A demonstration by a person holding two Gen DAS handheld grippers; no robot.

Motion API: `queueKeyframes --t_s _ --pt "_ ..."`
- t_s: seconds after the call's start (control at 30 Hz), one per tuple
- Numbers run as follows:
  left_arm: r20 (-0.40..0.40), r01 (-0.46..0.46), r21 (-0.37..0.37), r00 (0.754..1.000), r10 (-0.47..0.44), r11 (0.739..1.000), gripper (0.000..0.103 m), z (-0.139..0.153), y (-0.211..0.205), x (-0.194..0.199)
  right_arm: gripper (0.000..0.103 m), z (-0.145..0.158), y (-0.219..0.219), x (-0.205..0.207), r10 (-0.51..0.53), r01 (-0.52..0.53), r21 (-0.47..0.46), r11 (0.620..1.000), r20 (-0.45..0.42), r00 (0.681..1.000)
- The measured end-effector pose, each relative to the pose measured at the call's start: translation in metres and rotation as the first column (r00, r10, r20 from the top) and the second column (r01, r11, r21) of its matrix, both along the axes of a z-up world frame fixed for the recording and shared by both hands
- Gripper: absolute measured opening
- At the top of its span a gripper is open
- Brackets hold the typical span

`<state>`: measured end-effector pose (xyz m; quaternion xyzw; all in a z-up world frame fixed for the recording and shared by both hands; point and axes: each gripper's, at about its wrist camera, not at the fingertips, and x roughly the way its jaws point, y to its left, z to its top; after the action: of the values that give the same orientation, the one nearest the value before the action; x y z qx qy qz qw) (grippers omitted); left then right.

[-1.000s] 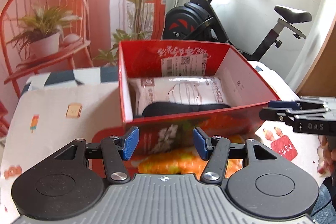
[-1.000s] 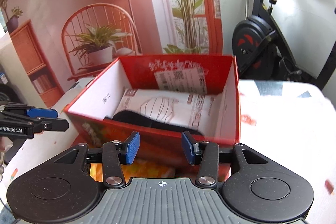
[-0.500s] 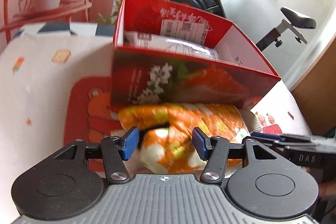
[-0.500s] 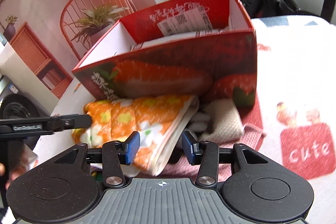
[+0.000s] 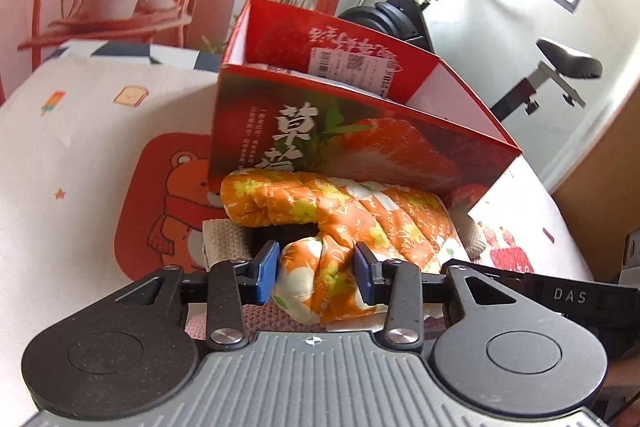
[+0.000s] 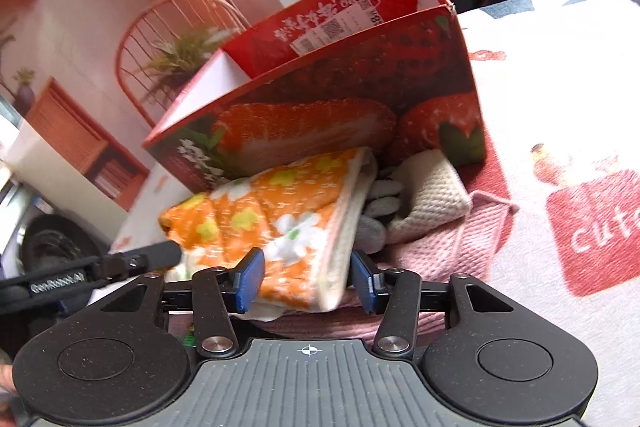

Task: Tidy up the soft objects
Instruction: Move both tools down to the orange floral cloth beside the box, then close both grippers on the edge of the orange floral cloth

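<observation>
An orange flowered oven mitt (image 5: 340, 211) lies on the table against the front of a red strawberry box (image 5: 360, 143). My left gripper (image 5: 316, 277) is open with the mitt's thumb between its blue pads, which stand close to the cloth. My right gripper (image 6: 306, 281) is open around the mitt's cuff edge (image 6: 280, 219). Beside the mitt lie a beige knitted cloth (image 6: 428, 191), a grey glove (image 6: 378, 211) and a pink knitted cloth (image 6: 448, 251). The box (image 6: 320, 99) holds packets, mostly hidden from here.
The table has a white printed cloth (image 5: 80, 131) with a red bear mat (image 5: 164, 195) under the box. An exercise bike (image 5: 460, 11) stands behind. A wooden panel (image 5: 600, 179) is at the right.
Both grippers have dropped from above the box rim to table level and moved in on the orange mitt, which now sits between each pair of pads.
</observation>
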<state>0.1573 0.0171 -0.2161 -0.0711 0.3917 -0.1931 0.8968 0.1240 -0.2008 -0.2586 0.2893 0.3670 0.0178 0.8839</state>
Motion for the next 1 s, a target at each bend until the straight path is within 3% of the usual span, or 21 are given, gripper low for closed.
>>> queueKeyframes --t_s 0.3,0.67,1.0 --pt "0.036 0.01 0.029 0.999 -0.011 1.0 0.041 0.008 -0.001 -0.02 0.017 0.007 0.0 -0.019 -0.008 0.008 0.0 1.0 0.073 0.997" --pt "0.028 0.057 0.049 0.998 -0.058 0.997 0.041 0.012 -0.006 -0.048 0.013 0.019 0.005 -0.046 -0.022 0.024 -0.025 0.999 0.093 0.995" --pt "-0.064 0.058 0.01 0.996 -0.058 0.998 0.041 -0.014 -0.003 -0.039 0.018 0.012 0.003 -0.053 -0.024 0.028 -0.055 0.998 0.069 0.997"
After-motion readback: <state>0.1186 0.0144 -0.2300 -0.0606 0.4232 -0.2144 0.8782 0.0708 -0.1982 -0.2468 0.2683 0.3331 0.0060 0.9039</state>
